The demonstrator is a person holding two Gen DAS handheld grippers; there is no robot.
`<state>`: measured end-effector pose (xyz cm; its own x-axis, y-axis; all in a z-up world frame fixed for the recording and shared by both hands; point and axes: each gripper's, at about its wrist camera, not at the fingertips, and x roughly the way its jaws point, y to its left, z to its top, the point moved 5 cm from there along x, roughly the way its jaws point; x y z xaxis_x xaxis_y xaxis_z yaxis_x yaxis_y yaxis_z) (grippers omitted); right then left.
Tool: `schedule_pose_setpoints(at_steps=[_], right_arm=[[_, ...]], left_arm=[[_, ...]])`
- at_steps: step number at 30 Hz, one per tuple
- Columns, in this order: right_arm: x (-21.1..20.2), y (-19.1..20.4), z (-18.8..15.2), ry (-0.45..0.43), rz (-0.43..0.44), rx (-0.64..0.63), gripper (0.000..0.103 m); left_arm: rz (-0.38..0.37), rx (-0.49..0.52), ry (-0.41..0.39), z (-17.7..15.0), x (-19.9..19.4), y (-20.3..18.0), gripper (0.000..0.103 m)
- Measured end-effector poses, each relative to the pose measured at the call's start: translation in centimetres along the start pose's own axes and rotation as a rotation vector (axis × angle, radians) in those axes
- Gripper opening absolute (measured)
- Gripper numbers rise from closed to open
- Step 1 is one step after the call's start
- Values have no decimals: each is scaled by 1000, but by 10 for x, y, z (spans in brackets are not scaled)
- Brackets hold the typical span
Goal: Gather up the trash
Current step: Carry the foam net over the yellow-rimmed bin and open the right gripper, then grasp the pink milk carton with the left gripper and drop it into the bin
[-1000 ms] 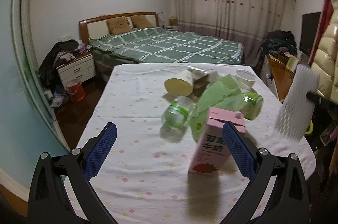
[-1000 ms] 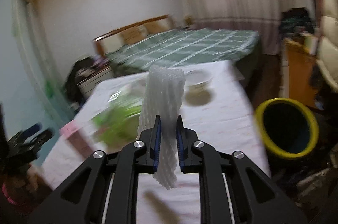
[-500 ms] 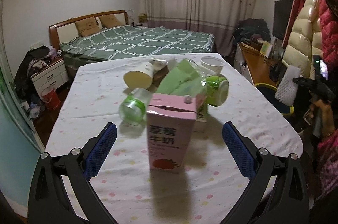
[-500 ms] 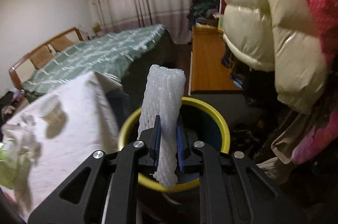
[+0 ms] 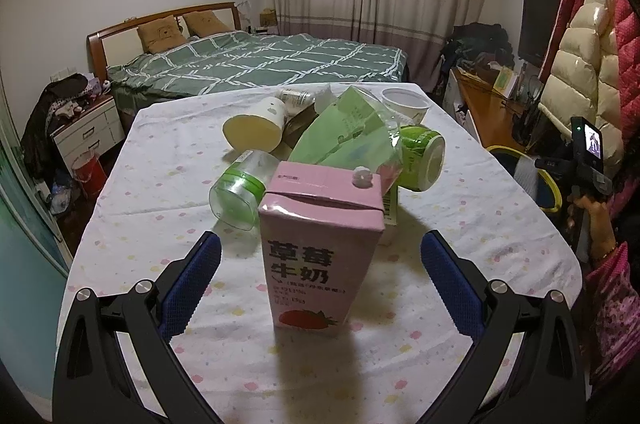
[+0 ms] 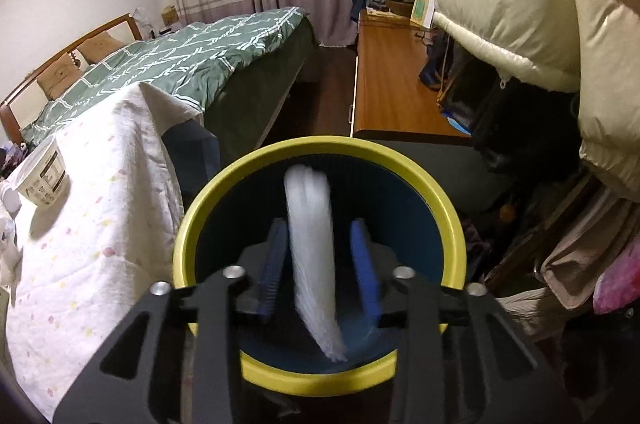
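A pink strawberry milk carton (image 5: 320, 244) stands upright on the table between the fingers of my open left gripper (image 5: 320, 264), which do not touch it. Behind it lie a clear bottle with a green band (image 5: 238, 195), a green bag (image 5: 348, 131), a green-lidded jar (image 5: 424, 159), a yellow cup (image 5: 254, 127) and a white bowl (image 5: 404, 101). My right gripper (image 6: 320, 260) is open over the yellow-rimmed bin (image 6: 320, 376). The white foam net (image 6: 314, 256) is blurred, dropping between its fingers into the bin. The bin also shows in the left wrist view (image 5: 554, 195).
The table has a white dotted cloth (image 5: 460, 224). A green bed (image 5: 260, 63) stands behind it, a wooden desk (image 6: 388, 83) to the right. A cream puffy coat (image 6: 520, 3) hangs above the bin. A white cup (image 6: 40, 175) sits at the table's edge.
My right gripper has opened and let go of the foam net over the bin. My left gripper has moved closer to the pink carton, now centred between its fingers.
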<state>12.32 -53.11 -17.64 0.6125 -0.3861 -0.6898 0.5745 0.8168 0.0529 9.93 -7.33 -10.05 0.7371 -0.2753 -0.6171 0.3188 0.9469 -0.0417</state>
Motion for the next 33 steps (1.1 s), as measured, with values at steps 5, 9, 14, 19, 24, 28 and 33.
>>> schedule_pose_setpoints(at_steps=[5,9,14,19,24,28,33], right_arm=[[-14,2,2,-21,12,-4,39],[-29,4,1,-36,34,2,40],[-42,9,-3,-39,53,-12,40],[-47,12,-6,-42,76,-11,40],[-59,13,-8,-51,109,-4,40],[-71,10,-14,-59,128,5,40],[-91,6,-19,-89,128,-3,40]], left_arm=[[-14,-11,1,1,4,4,98],[-27,-20,4,-1,7,7,98],[-37,-3,-1,-4,7,7,89],[-52,-3,2,-6,9,8,70],[-50,-9,11,-8,12,10,51],[-65,3,7,-8,6,8,50],[-100,79,-21,-1,-17,-14,50]])
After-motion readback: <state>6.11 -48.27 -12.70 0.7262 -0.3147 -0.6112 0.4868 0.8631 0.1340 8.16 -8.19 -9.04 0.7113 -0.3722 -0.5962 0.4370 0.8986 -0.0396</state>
